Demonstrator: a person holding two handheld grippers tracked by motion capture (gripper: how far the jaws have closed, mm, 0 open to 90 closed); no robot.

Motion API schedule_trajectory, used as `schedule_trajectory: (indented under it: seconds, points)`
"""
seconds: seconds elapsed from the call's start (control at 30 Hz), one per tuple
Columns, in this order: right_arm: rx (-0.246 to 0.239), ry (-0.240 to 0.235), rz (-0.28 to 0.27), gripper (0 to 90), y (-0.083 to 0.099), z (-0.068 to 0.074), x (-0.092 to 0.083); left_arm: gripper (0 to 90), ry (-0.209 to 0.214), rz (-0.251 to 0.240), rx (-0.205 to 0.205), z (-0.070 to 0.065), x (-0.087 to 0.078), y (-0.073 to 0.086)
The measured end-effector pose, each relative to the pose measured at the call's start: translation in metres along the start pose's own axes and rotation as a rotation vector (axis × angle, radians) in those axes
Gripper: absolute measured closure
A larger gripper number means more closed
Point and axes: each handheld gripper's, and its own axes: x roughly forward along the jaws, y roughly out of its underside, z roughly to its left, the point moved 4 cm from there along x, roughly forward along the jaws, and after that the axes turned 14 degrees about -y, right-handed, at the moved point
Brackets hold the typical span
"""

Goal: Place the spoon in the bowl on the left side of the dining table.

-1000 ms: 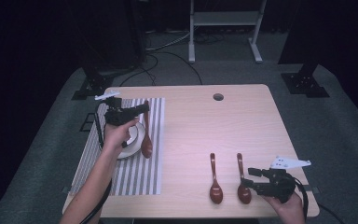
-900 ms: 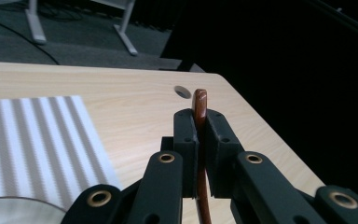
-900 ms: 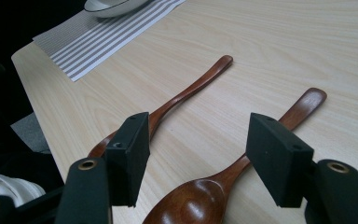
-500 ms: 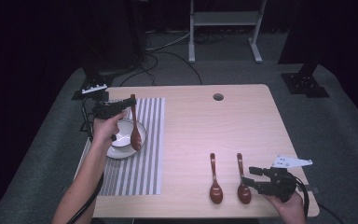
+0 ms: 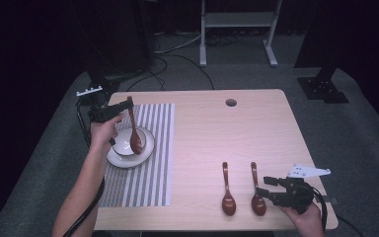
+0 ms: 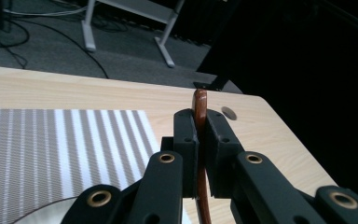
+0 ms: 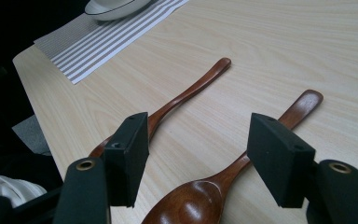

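Note:
A hand holds my left gripper (image 5: 126, 105) above the back left of the table, shut on the handle of a brown wooden spoon (image 5: 134, 133). That spoon hangs down with its scoop over a white bowl (image 5: 121, 148) on the striped placemat (image 5: 148, 173). The left gripper view has the spoon handle (image 6: 199, 105) clamped upright between the pads of my left gripper (image 6: 200, 135). My right gripper (image 5: 262, 186) rests open near the front right edge. In its own view my right gripper (image 7: 198, 158) has its jaws on either side of a second spoon (image 7: 223, 179), not touching it.
A third spoon (image 5: 226, 190) lies left of the second spoon (image 5: 255, 190), both with handles pointing away; it also lies left in the right gripper view (image 7: 186, 95). A cable hole (image 5: 231, 102) sits near the table's back edge. A metal stand (image 5: 237, 29) is on the floor behind.
My left gripper has carried its spoon to the left, from the bowl's right side to over the bowl. The right gripper has stayed in place.

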Motion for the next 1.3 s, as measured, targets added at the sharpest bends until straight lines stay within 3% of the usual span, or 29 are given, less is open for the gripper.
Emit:
schedule_trajectory:
  seconds: [0.37,0.6,0.9,1.07,1.3]
  points:
    - [-0.004,0.002,0.005,37.5,0.0,0.001,0.0,84.2,-0.054,-0.016,-0.053,0.024,0.0,-0.001]
    - [-0.002,0.002,0.009,37.5,0.0,0.001,0.001,84.2,-0.076,-0.024,-0.075,0.032,0.001,-0.001]
    - [-0.006,0.003,0.015,37.5,0.001,0.001,0.001,84.1,-0.086,-0.025,-0.098,0.04,0.004,0.004]
    - [-0.008,0.001,0.018,37.5,0.001,0.001,0.002,84.1,-0.093,-0.038,-0.146,0.05,0.004,0.008]
    - [-0.004,0.0,0.017,37.5,0.001,0.001,0.002,84.1,-0.113,-0.046,-0.166,0.059,0.004,0.011]
